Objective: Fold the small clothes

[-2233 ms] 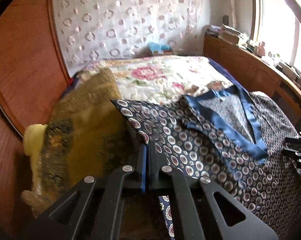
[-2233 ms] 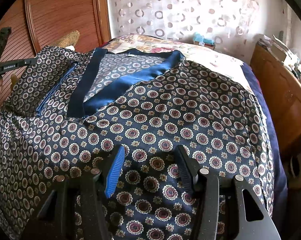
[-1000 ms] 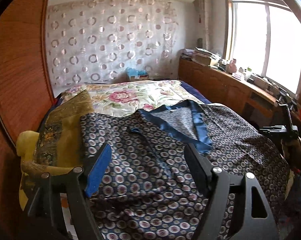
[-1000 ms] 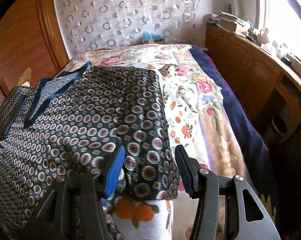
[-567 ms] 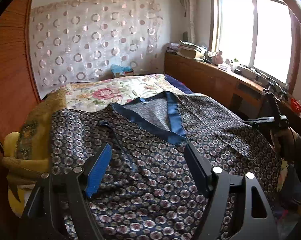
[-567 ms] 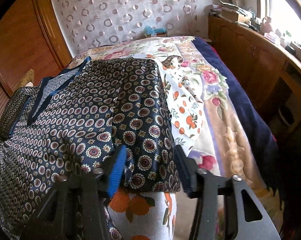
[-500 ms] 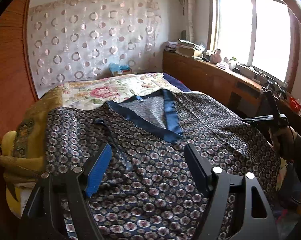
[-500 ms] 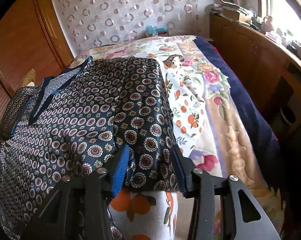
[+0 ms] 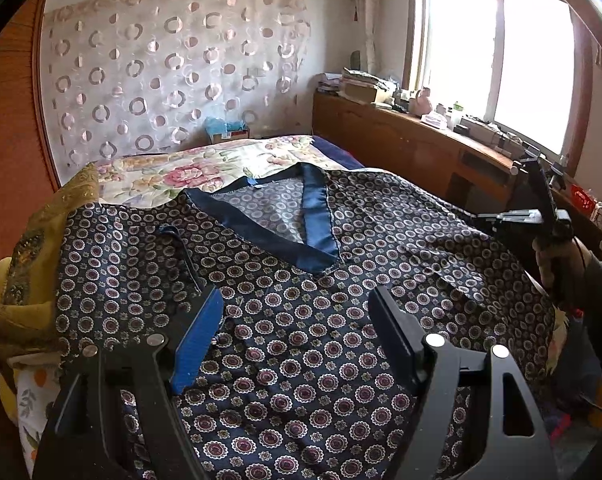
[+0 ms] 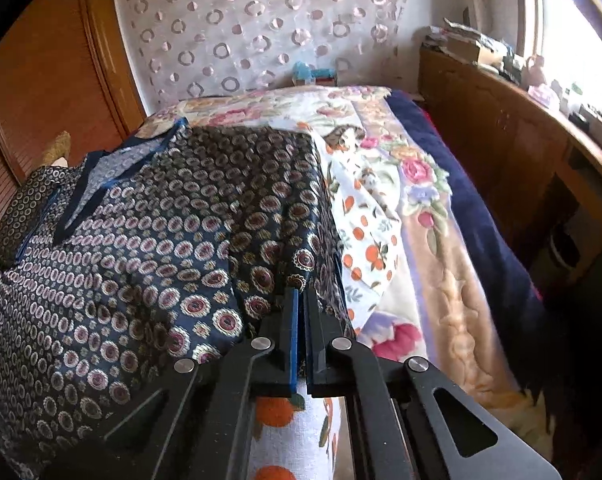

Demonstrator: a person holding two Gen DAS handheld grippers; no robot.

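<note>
A dark navy, medallion-printed silky top with a blue V-neck is lying spread across the bed. The right hand-held gripper is pinching its near hem corner; the left hand-held gripper is hovering, jaws apart. Thin, slippery, limp cloth looks best taken by hems and corners.

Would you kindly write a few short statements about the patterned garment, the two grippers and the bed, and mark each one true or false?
1. The right gripper is shut on the hem of the dark navy garment with round medallion print. True.
2. The left gripper is clamped on the garment. False: it is open above the cloth, holding nothing.
3. The garment's blue satin V-neck collar lies facing up. True.
4. The garment lies on a bare wooden floor. False: it lies on the floral bedspread.
</note>
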